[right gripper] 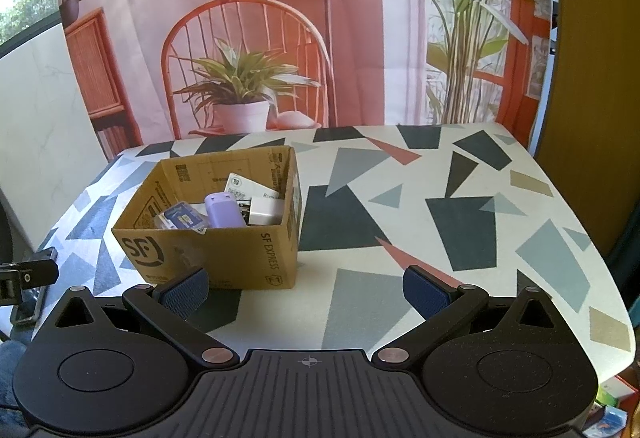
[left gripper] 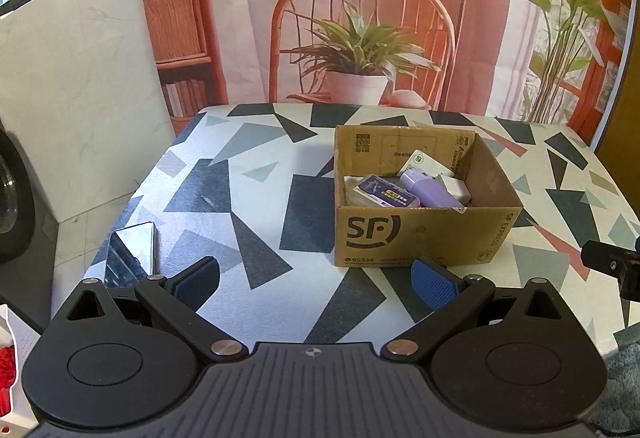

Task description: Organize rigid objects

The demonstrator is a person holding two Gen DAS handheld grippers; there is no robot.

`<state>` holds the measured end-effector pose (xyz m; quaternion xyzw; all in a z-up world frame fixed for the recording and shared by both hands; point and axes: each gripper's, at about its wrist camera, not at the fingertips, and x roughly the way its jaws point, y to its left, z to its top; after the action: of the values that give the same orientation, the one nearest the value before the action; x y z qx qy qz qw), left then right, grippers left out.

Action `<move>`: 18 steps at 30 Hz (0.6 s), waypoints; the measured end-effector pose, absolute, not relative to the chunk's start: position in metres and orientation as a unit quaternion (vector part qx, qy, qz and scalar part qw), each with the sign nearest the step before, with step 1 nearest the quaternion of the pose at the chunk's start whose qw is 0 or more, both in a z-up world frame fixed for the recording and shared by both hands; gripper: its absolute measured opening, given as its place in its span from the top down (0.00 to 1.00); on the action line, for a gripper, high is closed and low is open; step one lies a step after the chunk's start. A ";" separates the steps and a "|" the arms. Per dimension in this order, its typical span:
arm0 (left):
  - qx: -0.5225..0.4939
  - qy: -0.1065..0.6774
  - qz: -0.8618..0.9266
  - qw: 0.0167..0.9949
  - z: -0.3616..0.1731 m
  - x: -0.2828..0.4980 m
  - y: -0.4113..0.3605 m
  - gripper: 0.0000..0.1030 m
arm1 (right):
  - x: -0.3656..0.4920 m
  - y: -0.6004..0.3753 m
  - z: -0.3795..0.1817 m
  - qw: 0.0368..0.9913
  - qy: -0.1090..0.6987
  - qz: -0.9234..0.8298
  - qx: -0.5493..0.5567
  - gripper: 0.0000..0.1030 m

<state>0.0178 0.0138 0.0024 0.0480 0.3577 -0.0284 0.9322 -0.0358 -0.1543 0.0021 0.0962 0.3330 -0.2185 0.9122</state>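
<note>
Right now both grippers hover low over the near edge of the table [left gripper: 256, 174], which wears a cloth printed with dark, grey and pink angular shapes. The left gripper [left gripper: 316, 280] has its blue-padded fingers spread wide apart with nothing between them, and the right gripper [right gripper: 306, 292] is likewise released and holds nothing.

A cardboard box [left gripper: 420, 234] marked "SF" stands open on the table, ahead of the left gripper and slightly to its right; in the right wrist view the box [right gripper: 224, 250] sits ahead and to the left. Inside it lie several rigid things packed close together: a lilac cylindrical case [left gripper: 426, 190] resting tilted across the middle, a purple-labelled packet [left gripper: 384, 194] beside it on the left, a white charger block [right gripper: 262, 212] on its right, and a white card [right gripper: 250, 186] leaning against the far wall.

A smartphone [left gripper: 132, 252] with a glossy, reflective face lies flat near the left front corner of the table, just beyond the left finger of the left gripper and well apart from the box. Its near end is hidden by the gripper.

Behind the table hangs a printed backdrop [left gripper: 360, 18] showing a chair, a potted plant and a floor lamp
</note>
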 end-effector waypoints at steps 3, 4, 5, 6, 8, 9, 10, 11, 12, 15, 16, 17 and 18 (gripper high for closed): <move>0.048 0.356 -0.026 0.933 0.003 0.017 0.014 0.00 | -0.037 -0.155 0.002 0.913 0.333 -0.219 0.093 0.00; 0.048 0.355 -0.026 0.933 0.003 0.017 0.013 0.00 | -0.037 -0.154 0.002 0.912 0.333 -0.220 0.091 0.00; 0.049 0.355 -0.026 0.933 0.003 0.017 0.013 0.00 | -0.037 -0.154 0.002 0.912 0.333 -0.220 0.090 0.00; 0.049 0.354 -0.026 0.934 0.003 0.017 0.013 0.00 | -0.037 -0.154 0.002 0.912 0.334 -0.220 0.089 0.00; 0.050 0.354 -0.026 0.934 0.003 0.016 0.013 0.00 | -0.037 -0.154 0.002 0.912 0.335 -0.220 0.087 0.00; 0.050 0.354 -0.026 0.934 0.003 0.016 0.013 0.00 | -0.037 -0.154 0.002 0.912 0.335 -0.220 0.086 0.00; 0.050 0.353 -0.026 0.934 0.004 0.016 0.013 0.00 | -0.037 -0.154 0.002 0.912 0.335 -0.220 0.086 0.00; 0.050 0.354 -0.026 0.934 0.003 0.016 0.013 0.00 | -0.037 -0.154 0.002 0.912 0.335 -0.220 0.086 0.00; 0.050 0.353 -0.026 0.934 0.004 0.016 0.013 0.00 | -0.037 -0.154 0.002 0.912 0.335 -0.220 0.086 0.00; 0.051 0.351 -0.025 0.934 0.004 0.015 0.012 0.00 | -0.037 -0.153 0.002 0.912 0.335 -0.220 0.087 0.00; 0.051 0.351 -0.025 0.935 0.004 0.015 0.012 0.00 | -0.037 -0.153 0.002 0.912 0.336 -0.220 0.087 0.00; 0.051 0.350 -0.025 0.935 0.005 0.015 0.013 0.00 | -0.037 -0.153 0.002 0.912 0.335 -0.220 0.087 0.00; 0.051 0.350 -0.025 0.935 0.005 0.015 0.013 0.00 | -0.037 -0.153 0.002 0.912 0.335 -0.220 0.087 0.00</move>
<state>0.0149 0.0128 0.0047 0.0507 0.3498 -0.0249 0.9351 -0.0366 -0.1532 0.0023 0.0867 0.3353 -0.2203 0.9119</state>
